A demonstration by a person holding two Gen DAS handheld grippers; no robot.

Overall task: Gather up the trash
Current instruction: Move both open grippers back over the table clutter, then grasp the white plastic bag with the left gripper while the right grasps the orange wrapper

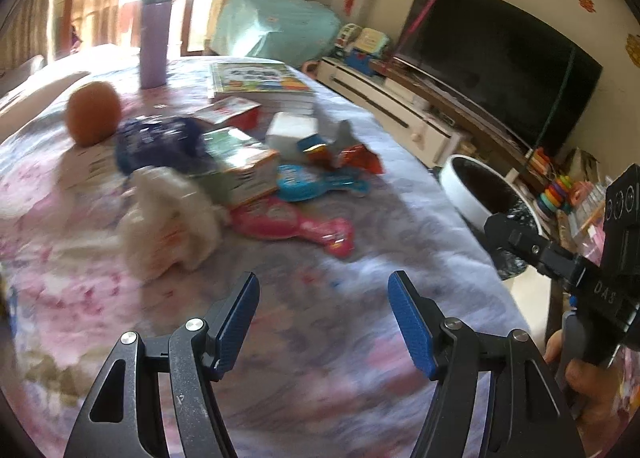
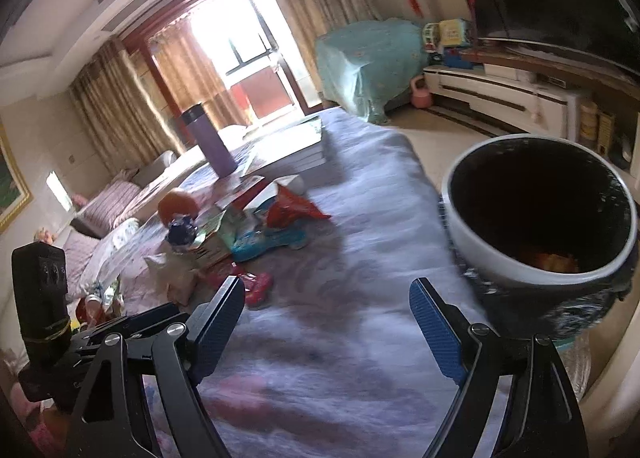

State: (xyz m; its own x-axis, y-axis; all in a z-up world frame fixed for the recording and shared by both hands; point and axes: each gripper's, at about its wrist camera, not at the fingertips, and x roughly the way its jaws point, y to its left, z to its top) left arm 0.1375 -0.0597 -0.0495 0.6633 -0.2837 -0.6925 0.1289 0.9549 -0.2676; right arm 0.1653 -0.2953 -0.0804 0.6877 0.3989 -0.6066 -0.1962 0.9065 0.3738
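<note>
Two hand-held grippers hover over the cloth-covered counter (image 1: 400,186), both with jaws apart and nothing between the blue pads. The left hand-held gripper (image 1: 323,312) looks across at the heap of litter: a crumpled white tissue wad (image 1: 168,218) lies closest, toward eleven o'clock from its tips, with a pink wrapper (image 1: 296,228) almost at twelve and a blue wrapper (image 1: 316,182) behind that. The pink wrapper's long axis runs from ten o'clock down toward four, slightly across the gripper's line of approach.

The right hand-held gripper (image 2: 327,312) hangs nearer the bin (image 2: 540,278), which stands off the counter's edge at about two o'clock from it, with something orange already at the bottom. From this side the same heap sits at about eleven o'clock, farther off.

Judging by this, the left hand is the nearer one for the next pick, probably the tissue or pink wrapper.

An orange (image 1: 93,113), a purple bottle (image 1: 154,38) and stacked books (image 1: 260,84) sit beyond the litter.
</note>
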